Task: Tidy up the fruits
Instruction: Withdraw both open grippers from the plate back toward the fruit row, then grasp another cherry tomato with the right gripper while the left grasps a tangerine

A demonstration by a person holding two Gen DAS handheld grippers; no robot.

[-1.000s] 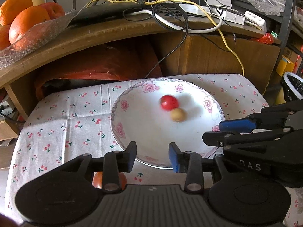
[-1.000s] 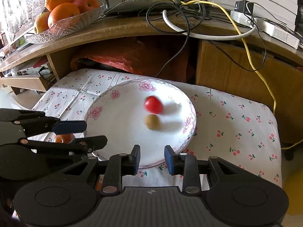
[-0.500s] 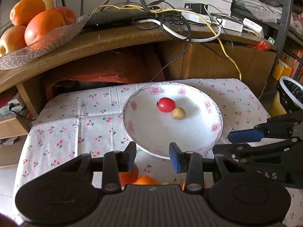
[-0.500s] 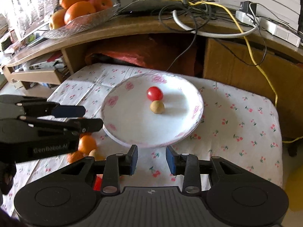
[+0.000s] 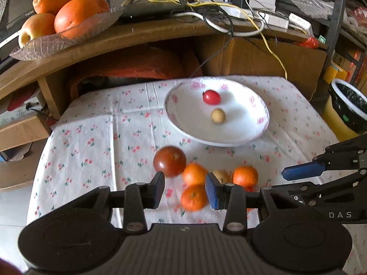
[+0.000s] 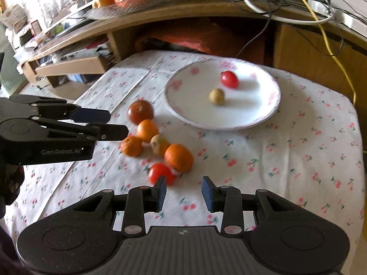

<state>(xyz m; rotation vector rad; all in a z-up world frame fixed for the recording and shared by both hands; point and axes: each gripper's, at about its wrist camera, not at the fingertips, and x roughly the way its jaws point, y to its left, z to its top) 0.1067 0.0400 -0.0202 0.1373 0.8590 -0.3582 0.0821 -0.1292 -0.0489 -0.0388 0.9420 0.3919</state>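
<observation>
Two small fruits already sit in the plate (image 5: pixel 257 123): a red tomato (image 5: pixel 212 97) toward its far side and a tan longan (image 5: pixel 218 115) near its middle. Six more lie loose on the desk (image 6: pixel 286 160), all just off the plate's near-left rim: a dark tomato (image 6: pixel 140 111) closest to the plate, three oranges (image 6: pixel 179 157) strung out from it, a pale fruit (image 6: pixel 157 144) wedged among them, and a bright cherry tomato (image 6: pixel 160 173) farthest from the plate.

My left gripper (image 5: pixel 184 190) is part open and holds nothing; it hangs over the cluster with one orange showing between its fingers. My right gripper (image 6: pixel 184 192) is likewise part open and empty, with the cherry tomato just beside its left finger (image 6: pixel 162 190). I cannot tell how high either hangs above the cloth.

I judge the job barely begun, with the loose pile meant for the plate. All of these are round and light, so they will roll at a nudge, and since they touch one another, pushing one will scatter its neighbours. The tomatoes look smooth, thin-skinned and soft: I would close across the widest part and only gently, or they may split or squirt out. The oranges have a firmer, grippier peel and should take a steadier squeeze across the middle. I would start with fruit at the edge of the pile, farthest from the plate, where my fingers have room on both sides.
</observation>
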